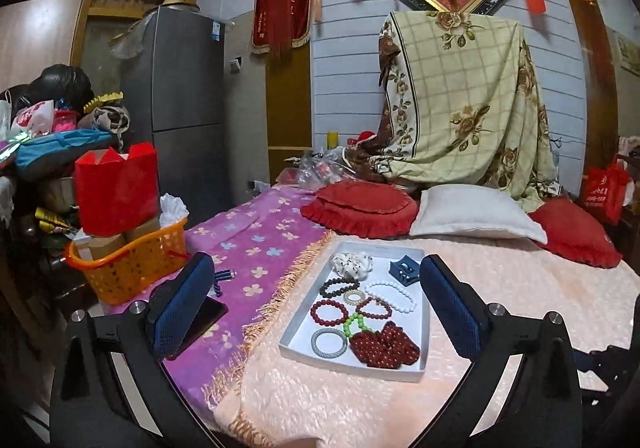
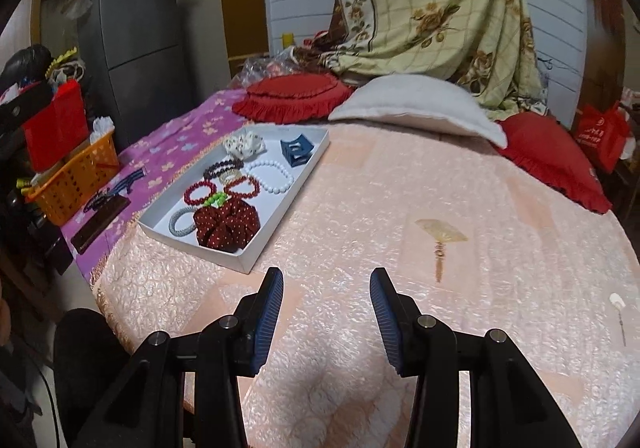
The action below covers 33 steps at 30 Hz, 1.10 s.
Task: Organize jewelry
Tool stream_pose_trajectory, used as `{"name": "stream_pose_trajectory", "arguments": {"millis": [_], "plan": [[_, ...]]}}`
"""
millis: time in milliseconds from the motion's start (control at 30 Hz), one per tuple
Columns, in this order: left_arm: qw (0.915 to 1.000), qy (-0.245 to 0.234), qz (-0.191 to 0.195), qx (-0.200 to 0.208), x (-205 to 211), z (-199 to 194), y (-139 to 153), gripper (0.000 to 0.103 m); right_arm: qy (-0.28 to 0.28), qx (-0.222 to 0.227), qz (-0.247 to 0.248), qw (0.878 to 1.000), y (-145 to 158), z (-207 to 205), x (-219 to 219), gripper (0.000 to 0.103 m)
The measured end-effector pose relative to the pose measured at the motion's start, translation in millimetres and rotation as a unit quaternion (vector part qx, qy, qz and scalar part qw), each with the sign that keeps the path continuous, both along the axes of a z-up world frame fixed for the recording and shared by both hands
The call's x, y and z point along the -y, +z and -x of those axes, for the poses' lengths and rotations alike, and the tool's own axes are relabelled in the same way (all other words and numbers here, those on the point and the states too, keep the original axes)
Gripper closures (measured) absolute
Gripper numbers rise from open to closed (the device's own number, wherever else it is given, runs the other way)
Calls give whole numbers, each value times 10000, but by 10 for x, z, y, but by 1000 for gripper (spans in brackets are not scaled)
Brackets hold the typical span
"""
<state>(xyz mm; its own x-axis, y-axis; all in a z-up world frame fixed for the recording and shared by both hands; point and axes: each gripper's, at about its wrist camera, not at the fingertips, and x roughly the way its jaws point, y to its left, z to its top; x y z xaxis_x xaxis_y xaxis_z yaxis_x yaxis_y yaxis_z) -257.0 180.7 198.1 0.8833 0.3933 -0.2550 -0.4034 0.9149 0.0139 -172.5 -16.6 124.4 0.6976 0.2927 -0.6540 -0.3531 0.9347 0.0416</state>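
Observation:
A white tray lies on the pink bedspread and holds several bead bracelets, a white pearl bracelet, a red dotted scrunchie, a white scrunchie and a blue hair claw. My left gripper is open and empty, its fingers either side of the tray, above it. The tray also shows in the right wrist view. My right gripper is open and empty over the bedspread, right of the tray. A translucent yellow hair comb with a tassel and a small white pin lie loose on the bedspread.
A purple flowered blanket covers the bed's left part, with a dark phone and a dark bead string on it. An orange basket stands at the left edge. Red and white pillows lie behind the tray.

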Motion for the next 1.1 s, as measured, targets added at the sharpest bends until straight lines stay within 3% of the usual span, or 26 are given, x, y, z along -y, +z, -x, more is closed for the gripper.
{"name": "stream_pose_trajectory", "arguments": {"millis": [167, 367, 500, 567, 1100], "plan": [[9999, -103, 66, 51, 136, 234, 10, 0, -112, 110, 23, 9999, 57, 148, 70, 58], [9961, -583, 290, -594, 265, 206, -160, 0, -92, 253, 221, 9994, 67, 346, 24, 57], [9908, -735, 455, -1041, 346, 152, -295, 0, -81, 304, 240, 9992, 72, 416, 0, 45], [9886, -789, 590, -1138, 376, 156, -349, 1, -72, 339, 254, 9991, 82, 440, -14, 44], [9779, -651, 836, -1803, 327, 33, -658, 1, -139, 153, 443, 9988, -35, 401, -93, 43]]}}
